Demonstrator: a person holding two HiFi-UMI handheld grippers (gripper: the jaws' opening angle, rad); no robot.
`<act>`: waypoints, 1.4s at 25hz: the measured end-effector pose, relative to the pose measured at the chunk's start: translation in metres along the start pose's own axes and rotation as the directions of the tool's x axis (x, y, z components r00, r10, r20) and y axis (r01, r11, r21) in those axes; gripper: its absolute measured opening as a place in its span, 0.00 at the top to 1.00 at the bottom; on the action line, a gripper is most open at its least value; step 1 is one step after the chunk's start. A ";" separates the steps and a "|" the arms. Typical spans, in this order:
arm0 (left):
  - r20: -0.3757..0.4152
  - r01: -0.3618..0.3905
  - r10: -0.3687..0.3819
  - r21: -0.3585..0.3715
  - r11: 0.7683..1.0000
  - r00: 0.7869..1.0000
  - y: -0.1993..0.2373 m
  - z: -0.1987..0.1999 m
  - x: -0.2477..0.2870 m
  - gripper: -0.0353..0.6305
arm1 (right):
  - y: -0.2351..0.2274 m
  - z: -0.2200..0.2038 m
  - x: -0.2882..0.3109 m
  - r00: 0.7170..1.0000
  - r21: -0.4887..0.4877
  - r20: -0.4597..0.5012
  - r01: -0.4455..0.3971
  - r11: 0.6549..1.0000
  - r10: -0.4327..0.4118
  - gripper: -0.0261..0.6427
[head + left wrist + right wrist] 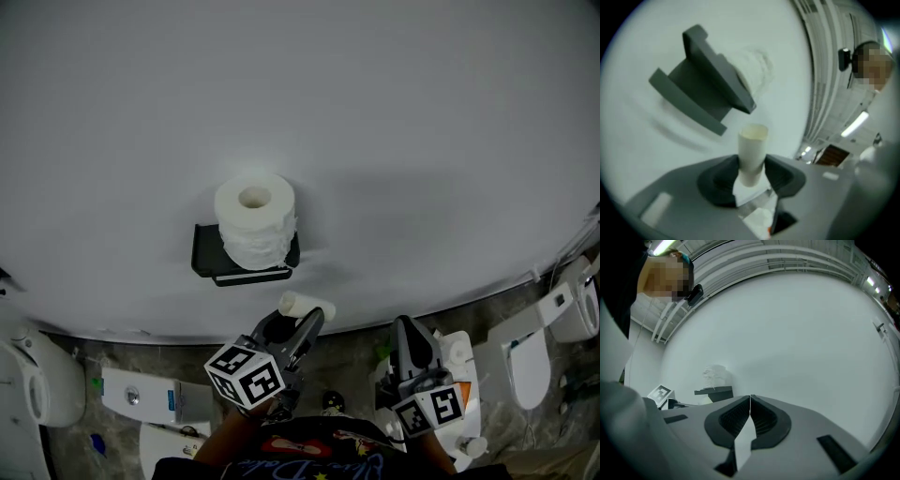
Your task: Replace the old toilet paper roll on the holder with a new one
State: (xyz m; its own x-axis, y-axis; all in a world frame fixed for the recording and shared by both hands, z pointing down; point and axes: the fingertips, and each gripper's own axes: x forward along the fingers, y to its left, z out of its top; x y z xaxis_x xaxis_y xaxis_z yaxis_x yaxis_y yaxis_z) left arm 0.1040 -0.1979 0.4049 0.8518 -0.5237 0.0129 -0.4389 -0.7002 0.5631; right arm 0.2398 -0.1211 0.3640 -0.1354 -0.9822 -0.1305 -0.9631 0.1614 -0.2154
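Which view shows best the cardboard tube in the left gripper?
The left gripper view: the cardboard tube fills the middle, clamped between the jaws of the left gripper. The head view shows it only small. In the right gripper view I cannot make it out.

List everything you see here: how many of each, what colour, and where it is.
toilet paper roll: one, white, sitting on the holder
holder: one, black, mounted on the wall
cardboard tube: one, pale cream, bare, held in the left gripper
wall: one, white, behind the holder
bathroom fixtures: several, white, on the floor below the wall
floor: one, mottled grey, along the bottom of the head view
left gripper: one, grey, fingers shut on the cardboard tube, below the holder
right gripper: one, grey, fingers shut with nothing between them, right of the left gripper
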 end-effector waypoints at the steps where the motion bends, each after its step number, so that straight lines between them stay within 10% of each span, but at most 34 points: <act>1: 0.001 -0.027 0.027 0.046 0.999 1.000 0.003 0.002 -0.008 0.69 | 0.004 -0.002 0.004 1.000 0.003 -0.006 -0.015 1.000 0.015 0.94; 7: 0.055 -0.170 0.161 0.276 0.946 0.986 0.015 0.018 -0.045 0.68 | 0.034 -0.011 0.025 0.994 -0.019 -0.031 -0.104 0.994 0.103 0.94; 15: 0.184 -0.293 0.231 0.510 0.809 0.955 0.013 0.044 -0.076 0.68 | 0.060 -0.009 0.042 0.983 -0.060 -0.025 -0.182 0.982 0.180 0.94; 25: 0.209 -0.320 0.246 0.498 0.806 0.946 0.014 0.045 -0.085 0.68 | 0.076 0.004 0.048 0.962 -0.114 -0.011 -0.273 0.955 0.273 0.94; 32: 0.216 -0.335 0.258 0.513 0.790 0.942 0.018 0.044 -0.095 0.68 | 0.112 0.063 0.090 0.882 -0.437 -0.100 -0.455 0.776 0.460 0.94; 35: 0.219 -0.346 0.271 0.503 0.792 0.937 0.019 0.045 -0.102 0.68 | 0.144 0.093 0.110 0.802 -0.523 -0.201 -0.573 0.631 0.562 0.69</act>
State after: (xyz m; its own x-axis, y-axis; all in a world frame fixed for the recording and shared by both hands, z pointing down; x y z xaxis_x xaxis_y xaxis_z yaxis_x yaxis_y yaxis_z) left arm -0.0041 -0.1800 0.3776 0.6171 -0.7867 -0.0166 -0.7863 -0.6173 0.0257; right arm 0.1082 -0.1966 0.2288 -0.6970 -0.7164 -0.0313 -0.6517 0.6145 0.4446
